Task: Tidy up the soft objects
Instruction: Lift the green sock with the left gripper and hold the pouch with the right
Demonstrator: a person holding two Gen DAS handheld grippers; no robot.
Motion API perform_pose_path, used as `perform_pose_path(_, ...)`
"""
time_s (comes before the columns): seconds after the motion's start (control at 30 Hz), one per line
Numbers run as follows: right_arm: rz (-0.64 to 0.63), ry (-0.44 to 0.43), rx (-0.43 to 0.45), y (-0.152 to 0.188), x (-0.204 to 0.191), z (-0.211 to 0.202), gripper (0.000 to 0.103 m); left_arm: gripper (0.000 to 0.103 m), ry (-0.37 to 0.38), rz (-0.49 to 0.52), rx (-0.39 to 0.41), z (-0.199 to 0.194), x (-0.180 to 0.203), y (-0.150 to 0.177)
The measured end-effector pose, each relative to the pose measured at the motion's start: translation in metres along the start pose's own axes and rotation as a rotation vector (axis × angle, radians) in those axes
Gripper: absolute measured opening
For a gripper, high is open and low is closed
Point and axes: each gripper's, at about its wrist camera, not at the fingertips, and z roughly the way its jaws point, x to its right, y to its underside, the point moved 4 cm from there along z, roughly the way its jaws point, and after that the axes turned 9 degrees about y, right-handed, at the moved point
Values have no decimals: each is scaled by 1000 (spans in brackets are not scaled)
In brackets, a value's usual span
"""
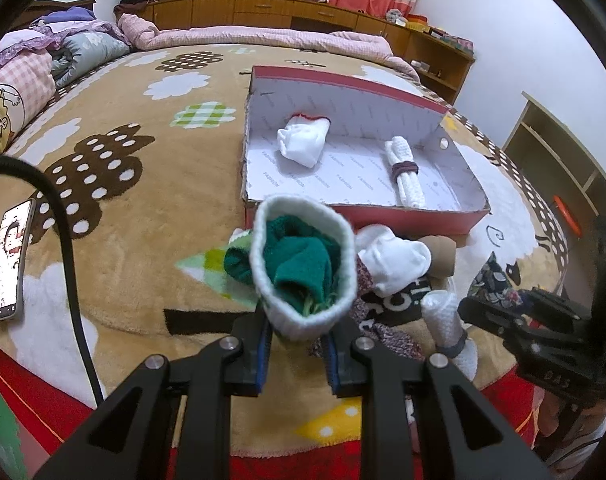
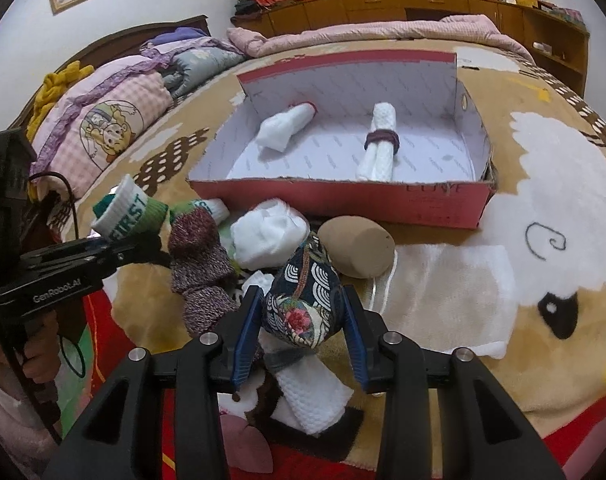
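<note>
A red shoebox (image 1: 367, 216) (image 2: 343, 200) lies open on the bed, holding a white sock ball (image 1: 303, 140) (image 2: 283, 128) and a rolled white cloth with a dark band (image 1: 407, 176) (image 2: 381, 144). My left gripper (image 1: 299, 336) is shut on a rolled white-and-green sock (image 1: 303, 272) (image 2: 127, 212), lifted above the pile. My right gripper (image 2: 303, 312) straddles a dark patterned sock bundle (image 2: 303, 300) and touches its sides. Beside it lie a purple knit sock (image 2: 199, 264), a white sock ball (image 1: 395, 260) (image 2: 267, 240), a tan roll (image 2: 355, 248) and a banded white cloth roll (image 2: 311, 392).
A phone (image 1: 7, 264) lies on the blanket at the left. Folded quilts and pillows (image 2: 103, 120) are stacked at the bed's head. Wooden cabinets (image 1: 303, 12) run along the far wall, and shelves (image 1: 559, 156) stand at the right.
</note>
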Motion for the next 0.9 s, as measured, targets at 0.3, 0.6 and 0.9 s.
perform_pose_path(0.3, -7, -18, 38, -10, 1, -14, 39, 23, -1, 2, 2, 0, 2, -2)
perform_pose_path(0.6, -36, 68, -82, 10, 18, 26, 39, 23, -1, -1, -2, 1, 2, -2)
perform_pose_path(0.9, -58, 146, -92, 21, 34, 27, 39, 23, 2, 3, -7, 3, 2, -1)
